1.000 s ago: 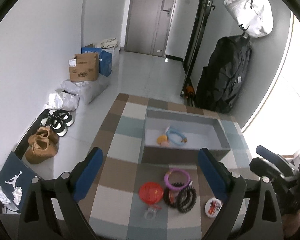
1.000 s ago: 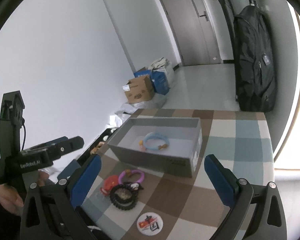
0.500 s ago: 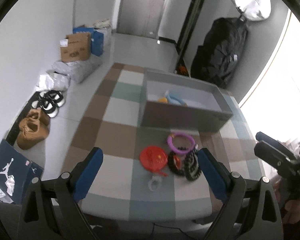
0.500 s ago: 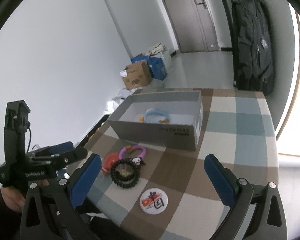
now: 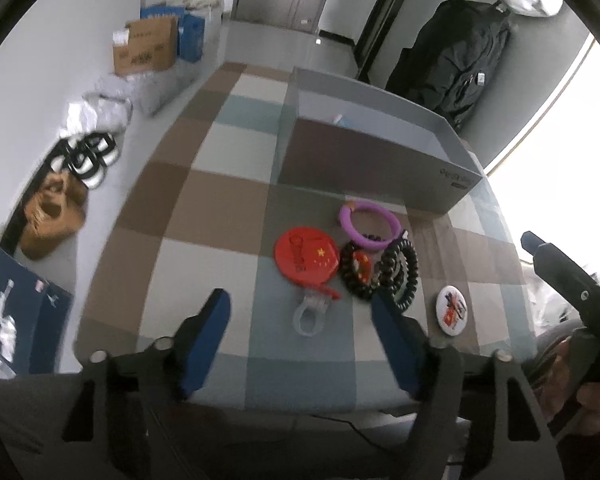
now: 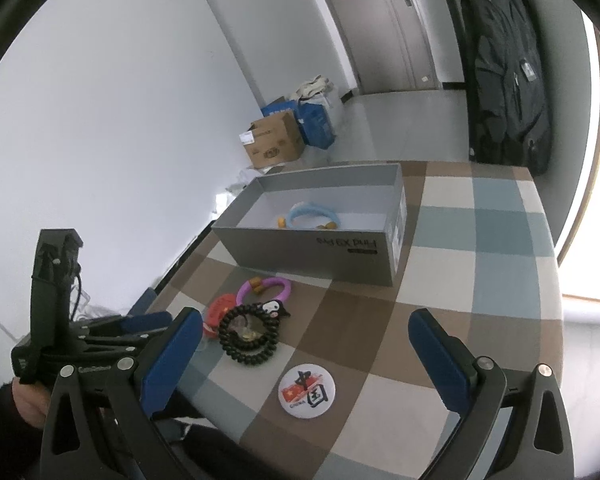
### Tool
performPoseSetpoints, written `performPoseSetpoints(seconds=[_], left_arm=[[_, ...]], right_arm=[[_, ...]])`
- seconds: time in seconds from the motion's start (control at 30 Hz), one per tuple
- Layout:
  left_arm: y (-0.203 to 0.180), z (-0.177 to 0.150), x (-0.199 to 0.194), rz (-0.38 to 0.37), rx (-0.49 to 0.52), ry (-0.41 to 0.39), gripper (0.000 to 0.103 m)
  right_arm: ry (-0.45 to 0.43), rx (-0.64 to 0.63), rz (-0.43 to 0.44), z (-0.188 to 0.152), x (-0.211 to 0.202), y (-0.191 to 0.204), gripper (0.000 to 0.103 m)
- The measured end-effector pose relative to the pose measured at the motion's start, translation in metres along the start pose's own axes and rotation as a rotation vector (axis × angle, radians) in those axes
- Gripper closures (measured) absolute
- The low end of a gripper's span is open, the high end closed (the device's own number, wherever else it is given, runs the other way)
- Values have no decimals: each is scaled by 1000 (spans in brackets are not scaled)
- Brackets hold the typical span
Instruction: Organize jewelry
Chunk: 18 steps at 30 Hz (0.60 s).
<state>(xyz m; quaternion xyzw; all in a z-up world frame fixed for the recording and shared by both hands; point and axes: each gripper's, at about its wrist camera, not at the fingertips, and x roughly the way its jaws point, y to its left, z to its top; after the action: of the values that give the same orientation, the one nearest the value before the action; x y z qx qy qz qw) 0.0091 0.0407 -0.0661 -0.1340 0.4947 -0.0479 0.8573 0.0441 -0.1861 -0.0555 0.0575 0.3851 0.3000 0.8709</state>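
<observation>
A grey open box (image 5: 380, 152) (image 6: 316, 248) stands on the checkered table and holds a blue bracelet (image 6: 314, 214). In front of it lie a purple ring bracelet (image 5: 369, 225) (image 6: 265, 289), a red round badge (image 5: 306, 258), black bead bracelets (image 5: 380, 270) (image 6: 249, 335), a clear ring (image 5: 309, 316) and a white round badge (image 5: 452, 310) (image 6: 307, 389). My left gripper (image 5: 300, 316) is open, low over the table's near edge by the clear ring. My right gripper (image 6: 304, 344) is open above the white badge.
The table's near edge lies just under both grippers. Cardboard boxes (image 5: 146, 46), bags and shoes (image 5: 52, 208) lie on the floor to the left. A black backpack (image 5: 460, 60) hangs by the wall behind the box.
The left gripper has pulled back and lowered toward the table's near edge, so the loose items are now close in front of it. The right gripper has shifted slightly lower.
</observation>
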Motion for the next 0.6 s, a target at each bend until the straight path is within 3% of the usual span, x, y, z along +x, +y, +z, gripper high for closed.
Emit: performPoseSetpoints(seconds=[0.27, 0.43, 0.6], left_arm=[[-2, 1, 8, -37, 4, 38, 67], [-1, 2, 14, -51, 14, 67, 92], [-3, 2, 14, -48, 27, 75, 92]], right_arm=[[4, -13, 5, -1, 2, 2, 0], [0, -10, 11, 0, 1, 2, 0], [-2, -9, 10, 0, 1, 1, 0]])
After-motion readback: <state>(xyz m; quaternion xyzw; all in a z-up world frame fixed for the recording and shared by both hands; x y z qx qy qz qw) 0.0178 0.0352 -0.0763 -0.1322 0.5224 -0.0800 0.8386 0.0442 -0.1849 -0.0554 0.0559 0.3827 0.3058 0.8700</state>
